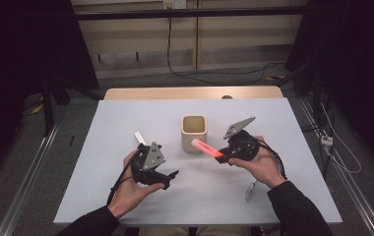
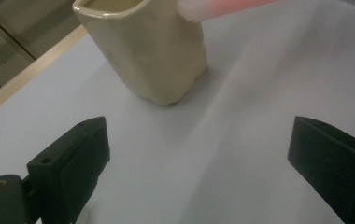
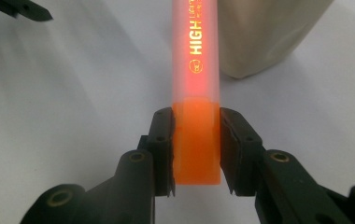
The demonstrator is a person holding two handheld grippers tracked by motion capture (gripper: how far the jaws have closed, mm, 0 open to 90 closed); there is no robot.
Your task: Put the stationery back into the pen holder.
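An orange highlighter (image 1: 207, 148) with a translucent cap points up and left toward a cream square cup (image 1: 194, 132) at the table's middle. My right gripper (image 1: 223, 158) is shut on the highlighter's orange end (image 3: 196, 144), and its capped tip hangs just in front of the cup (image 3: 264, 37). In the left gripper view the capped tip (image 2: 213, 7) reaches the cup's (image 2: 147, 46) upper right edge. My left gripper (image 1: 171, 180) rests low over the table to the cup's front left, open (image 2: 199, 154), with nothing between its jaws.
A white table (image 1: 126, 118) carries a small white pen-like object (image 1: 140, 137) behind the left hand. Another whitish one (image 1: 250, 189) lies by the right forearm. Black curtains stand on both sides, and cables run on the floor beyond.
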